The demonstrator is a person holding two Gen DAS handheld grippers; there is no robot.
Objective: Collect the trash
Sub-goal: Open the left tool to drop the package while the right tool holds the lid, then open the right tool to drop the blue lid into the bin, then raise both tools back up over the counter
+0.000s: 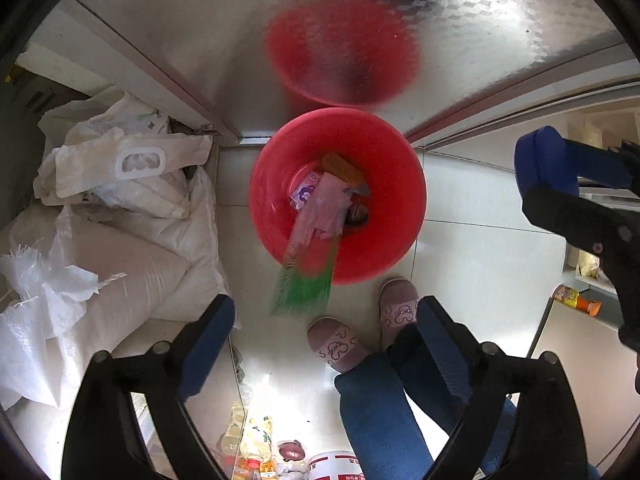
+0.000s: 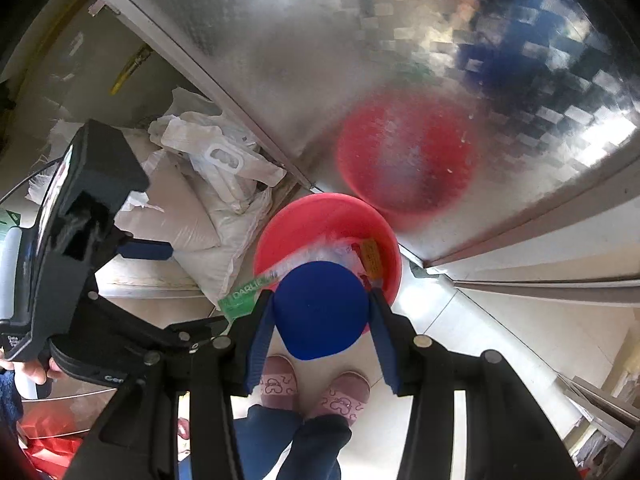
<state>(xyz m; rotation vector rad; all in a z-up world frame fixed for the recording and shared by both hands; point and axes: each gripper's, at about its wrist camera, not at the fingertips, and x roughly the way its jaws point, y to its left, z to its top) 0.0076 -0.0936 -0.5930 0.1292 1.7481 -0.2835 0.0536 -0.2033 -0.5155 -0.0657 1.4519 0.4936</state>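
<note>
A red basin (image 1: 384,248) stands on the floor against a shiny metal door and holds several wrappers and a yellow corn cob (image 1: 342,168). A green toothpaste box (image 1: 304,288) leans over its near rim, blurred. My left gripper (image 1: 324,344) is open and empty above the floor, near the basin. My right gripper (image 2: 322,320) is shut on a round blue object (image 2: 322,312) and holds it over the basin (image 2: 300,216). The green box also shows in the right wrist view (image 2: 240,298).
White sacks and bags (image 1: 132,216) are piled left of the basin. The person's pink slippers (image 1: 340,344) stand on the tiled floor just before it. The metal door (image 1: 200,32) reflects the basin. Bottles and a tub (image 1: 260,448) sit at the bottom.
</note>
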